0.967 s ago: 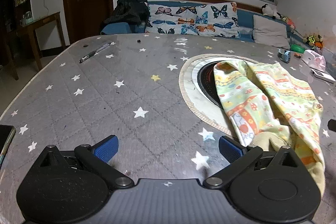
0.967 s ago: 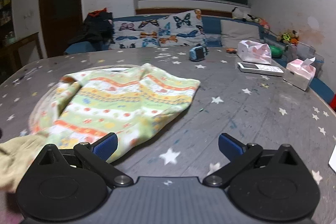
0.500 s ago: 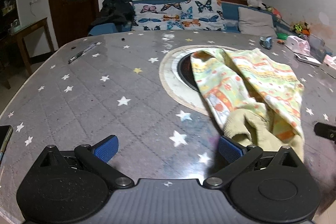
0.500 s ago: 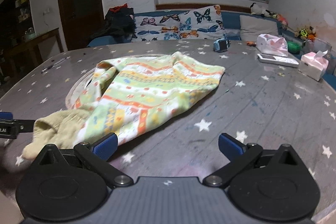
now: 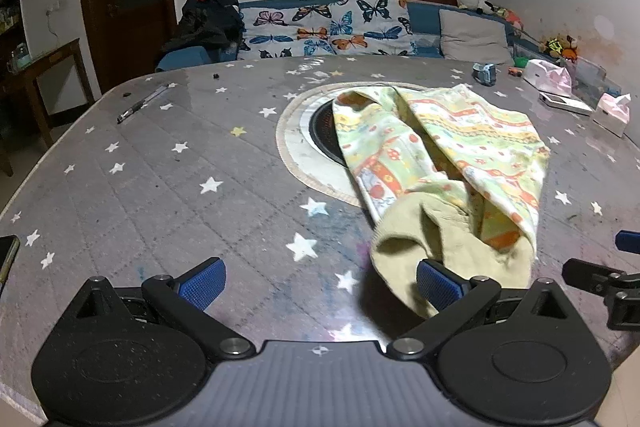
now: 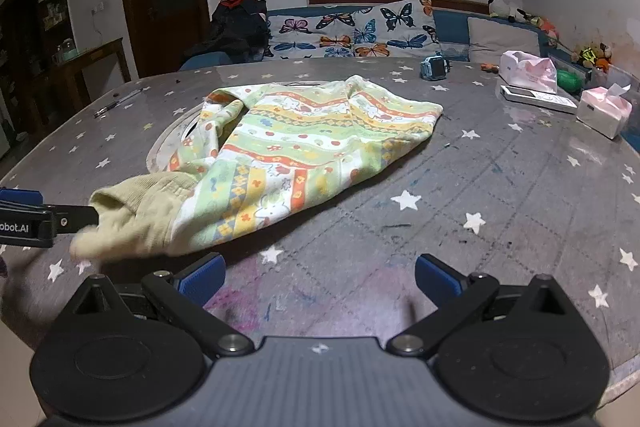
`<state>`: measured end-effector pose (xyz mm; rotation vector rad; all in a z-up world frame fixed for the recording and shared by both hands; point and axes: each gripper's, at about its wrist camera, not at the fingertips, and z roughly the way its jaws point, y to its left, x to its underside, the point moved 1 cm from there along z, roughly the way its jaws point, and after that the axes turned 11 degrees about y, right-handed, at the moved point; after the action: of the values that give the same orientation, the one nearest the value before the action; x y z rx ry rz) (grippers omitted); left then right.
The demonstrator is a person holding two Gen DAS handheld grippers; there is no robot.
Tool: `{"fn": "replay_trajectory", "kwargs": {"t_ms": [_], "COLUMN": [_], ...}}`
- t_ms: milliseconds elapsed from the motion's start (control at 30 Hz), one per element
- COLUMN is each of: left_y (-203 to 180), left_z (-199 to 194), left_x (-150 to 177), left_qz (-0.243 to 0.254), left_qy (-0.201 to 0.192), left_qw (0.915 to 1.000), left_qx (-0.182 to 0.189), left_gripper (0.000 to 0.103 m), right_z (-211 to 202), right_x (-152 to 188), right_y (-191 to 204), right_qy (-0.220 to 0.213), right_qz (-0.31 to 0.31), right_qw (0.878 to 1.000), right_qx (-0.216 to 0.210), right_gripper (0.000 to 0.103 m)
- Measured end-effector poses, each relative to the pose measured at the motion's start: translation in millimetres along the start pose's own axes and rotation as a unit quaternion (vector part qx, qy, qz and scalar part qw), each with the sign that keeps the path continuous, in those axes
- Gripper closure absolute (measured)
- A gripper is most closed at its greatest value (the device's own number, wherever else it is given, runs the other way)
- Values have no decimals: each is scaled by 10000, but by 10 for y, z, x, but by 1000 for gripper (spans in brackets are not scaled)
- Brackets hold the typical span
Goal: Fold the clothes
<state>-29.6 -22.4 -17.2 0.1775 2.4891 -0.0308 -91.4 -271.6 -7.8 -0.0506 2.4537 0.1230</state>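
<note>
Grey quilted table cover with white stars lies over the whole round table. On it rests the small child's garment of pale green cotton with orange and yellow striped prints, spread from the middle of the table toward the near left edge. Its far part covers one side of a round cut-out with a dark hotplate.

The garment's plain yellow ribbed hem is bunched at the near end. The left gripper has its blue-padded fingers wide apart, and the right pad is touching this hem or just in front of it; I cannot tell which. The right gripper is also spread wide, over bare cover just near of the garment, and it holds nothing.

In the right wrist view, the left gripper's side shows white letters "obot.AI", cut off by the frame.

On the far right stand a white remote-like device and a pink tissue pack; their print is too small to read. A black pen lies at the far left. Between the garment and the right edge the cover is open, and likewise on the left side.
</note>
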Motion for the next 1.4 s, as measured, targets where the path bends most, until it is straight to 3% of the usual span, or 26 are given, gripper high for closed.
{"fn": "replay_trajectory", "kwargs": {"t_ms": [533,1400], "left_y": [-151,-251], "left_z": [-30,1], "left_x": [106,238], "left_qz": [10,29], "left_qy": [195,372], "left_qw": [9998,9993], "left_qx": [-21,28], "left_gripper": [0,0], "right_z": [-11,-5], "right_x": [101,144], "right_y": [142,202], "right_qy": [221,221], "right_qz": [-192,-239], "right_qw": [9995,9994], "right_qx": [-70,-146], "right_gripper": [1,1]}}
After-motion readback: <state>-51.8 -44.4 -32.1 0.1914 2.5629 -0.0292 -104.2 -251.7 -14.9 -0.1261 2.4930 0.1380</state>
